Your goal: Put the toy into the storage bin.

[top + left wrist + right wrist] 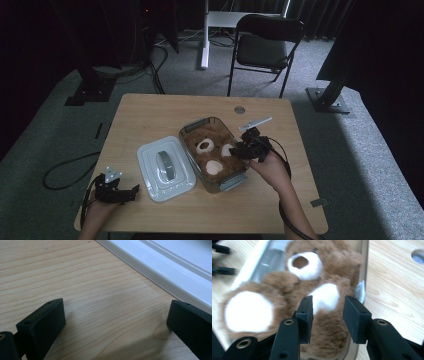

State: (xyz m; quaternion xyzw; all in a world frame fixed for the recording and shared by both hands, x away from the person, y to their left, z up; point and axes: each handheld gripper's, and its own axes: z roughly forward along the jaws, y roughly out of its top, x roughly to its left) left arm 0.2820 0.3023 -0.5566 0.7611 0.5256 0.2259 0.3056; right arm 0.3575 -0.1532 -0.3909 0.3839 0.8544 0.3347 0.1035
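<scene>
Two grippers are sitting in my hands at one wooden desk (150, 112). Its top is pale wood with long grain lines, and a small round hole (239, 109) is sitting near its far edge. Grey carpet is lying all around the desk. A dark folding chair (265, 47) is standing behind the desk, and black cables (65, 172) are curling on the floor at the left. Dark curtains are hanging at the back of the room. I am not seeing any words or labels that I can read.

A brown teddy bear (212, 152) is lying in a clear box (187, 131) in the middle of the desk. Its white muzzle and white paws are facing up. A white lid (165, 167) with a grey handle is lying flat on the desk just left of the box.

My right gripper (245, 148) is hanging over the right side of the box, above the bear. In the right gripper view its fingers (305, 315) are standing partly apart with only air between them, and the bear's fur is lying below.

My left gripper (134, 192) is resting low near the front left corner of the desk, pointing at the lid. In the left gripper view its fingers (42, 325) are standing wide apart over bare wood, gripping nothing, with the lid's white edge (160, 275) just beyond.
</scene>
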